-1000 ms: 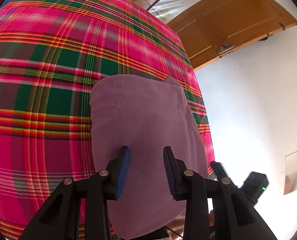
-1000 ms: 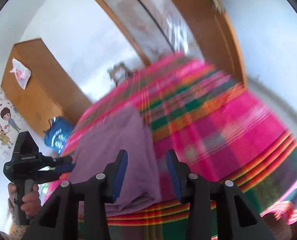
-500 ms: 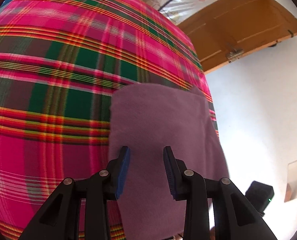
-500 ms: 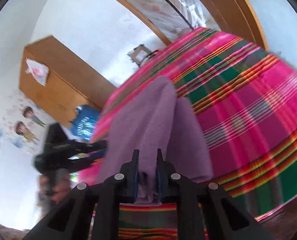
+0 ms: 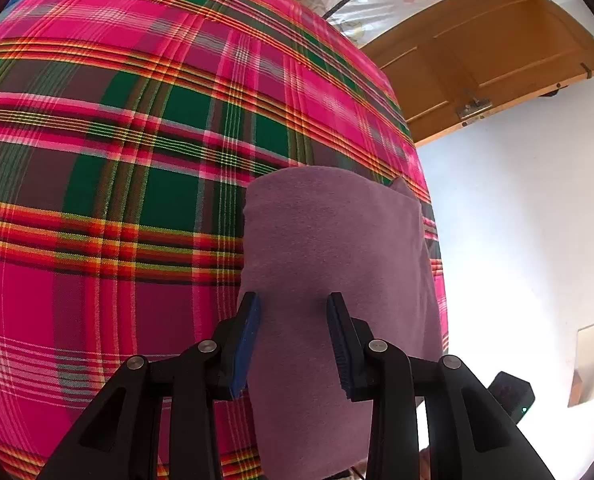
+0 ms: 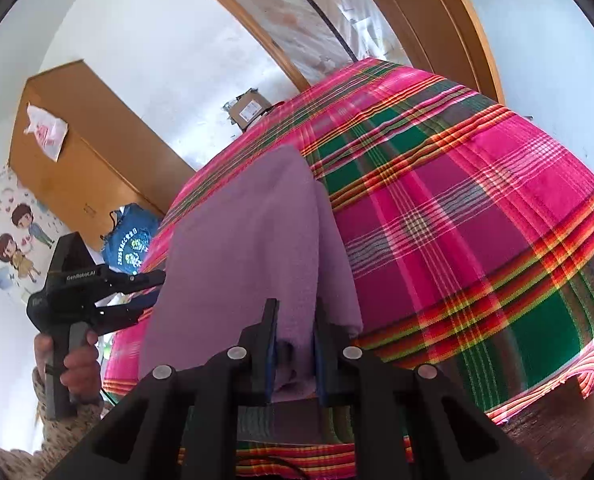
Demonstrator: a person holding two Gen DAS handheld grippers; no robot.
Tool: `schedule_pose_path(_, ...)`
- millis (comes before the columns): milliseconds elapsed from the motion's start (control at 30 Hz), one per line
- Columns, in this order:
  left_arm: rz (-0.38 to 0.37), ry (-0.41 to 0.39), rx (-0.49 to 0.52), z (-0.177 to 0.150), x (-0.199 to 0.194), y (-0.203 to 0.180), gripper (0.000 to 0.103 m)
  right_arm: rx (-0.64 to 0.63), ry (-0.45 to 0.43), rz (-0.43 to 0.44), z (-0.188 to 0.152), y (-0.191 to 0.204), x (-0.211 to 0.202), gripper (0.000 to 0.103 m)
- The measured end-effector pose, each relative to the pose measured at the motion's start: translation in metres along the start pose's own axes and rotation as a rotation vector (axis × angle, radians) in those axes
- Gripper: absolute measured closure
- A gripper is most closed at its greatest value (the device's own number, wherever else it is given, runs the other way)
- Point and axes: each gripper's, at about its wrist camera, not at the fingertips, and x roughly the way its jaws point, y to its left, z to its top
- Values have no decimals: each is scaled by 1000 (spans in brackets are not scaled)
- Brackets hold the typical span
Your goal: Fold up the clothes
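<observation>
Purple cloth (image 6: 253, 240) folded on the plaid bedspread (image 5: 109, 184), pinched at its near edge by the right gripper (image 6: 295, 340).

The cloth lies near the bedspread's front edge. The right gripper's fingers (image 6: 271, 344) have just closed and now clamp a bunched fold of the cloth. The left gripper (image 5: 293, 340), seen from the right wrist in a hand (image 6: 77, 364) beside the cloth, hovers above it with fingers (image 5: 249, 340) parted, gripping nothing.

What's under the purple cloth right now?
The purple cloth lies on the plaid bedspread, which shows all around it. Whatever lies directly beneath the cloth is covered.
</observation>
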Motion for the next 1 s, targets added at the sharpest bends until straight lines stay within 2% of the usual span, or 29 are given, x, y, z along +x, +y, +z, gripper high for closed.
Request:
schedule_pose_path(100,20,-6,15,-3,-3,0,67,43,26,6,-2,-10,11,87)
schedule_pose_path(233,34,0,12,-11,-7,5,67,-2,24,-23,2,-4,9,86)
schedule_pose_path(500,17,-32,68,-31,-21,-3,67,-163,-96,-190,12,28,-4,82)
schedule_pose_path(567,18,-31,85,-36,-22,-8,57,-211,-115,-207,14,38,-3,80)
schedule_pose_path(667,46,13,94,-45,-16,-13,53,-298,-132,-220,13,53,2,78)
schedule_pose_path(900,83,8,109,-58,-15,-15,49,-338,-56,-290,4,42,25,76)
schedule_pose_path(1000,103,4,124,-65,-16,-17,48,-320,-59,-292,3,35,24,66)
